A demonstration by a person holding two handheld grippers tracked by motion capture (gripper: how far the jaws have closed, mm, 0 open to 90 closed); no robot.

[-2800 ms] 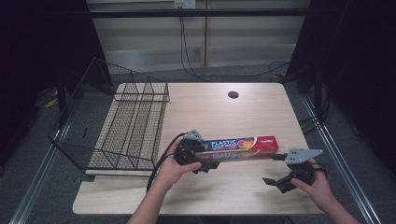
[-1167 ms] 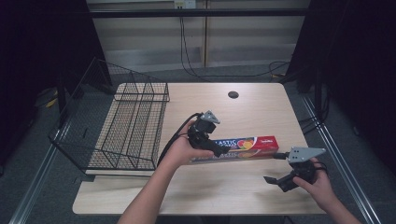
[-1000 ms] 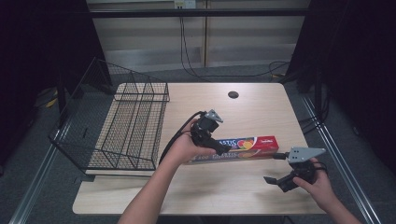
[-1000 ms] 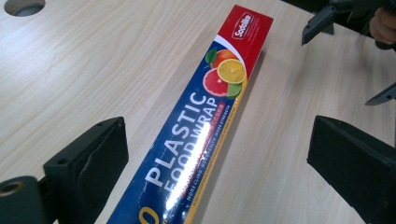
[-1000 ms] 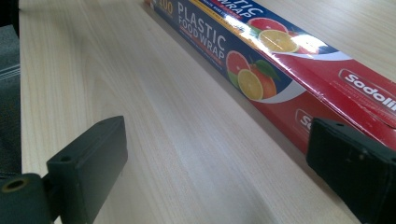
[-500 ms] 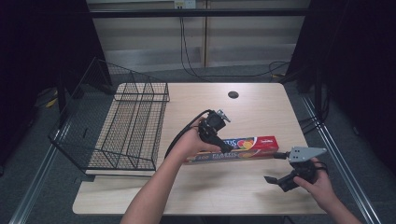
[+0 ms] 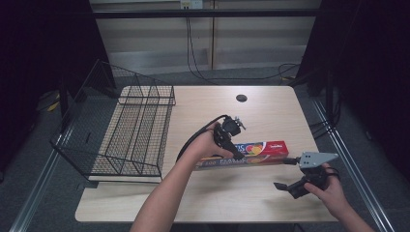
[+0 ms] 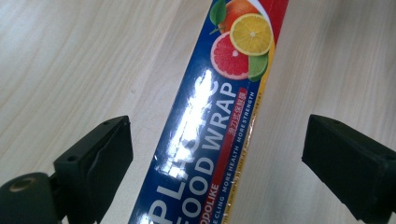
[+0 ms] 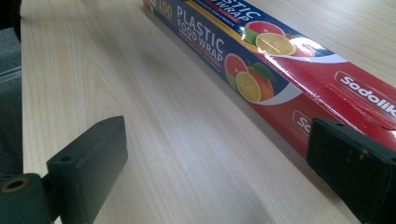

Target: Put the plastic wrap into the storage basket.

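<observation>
A long blue and red plastic food wrap box (image 7: 263,151) lies flat on the wooden table (image 7: 270,116), lengthwise left to right. My left gripper (image 7: 233,145) points down over the box's middle. In the left gripper view the box (image 8: 243,51) runs between the two black jaws, which stand clear of its sides. The left gripper (image 8: 217,140) is open, and its jaws have just been closing a little. My right gripper (image 7: 284,175) stands open near the box's red right end. In the right gripper view the box (image 9: 261,60) lies beyond the gripper (image 9: 217,140), at the right.
A black wire basket (image 7: 130,135) stands on the table's left part, reaching past its left edge. A dark round hole (image 7: 241,98) sits near the far edge. Cables trail from both grippers.
My left hand has moved right along the box from its left end to its middle and come down over it. The right hand has kept still.
</observation>
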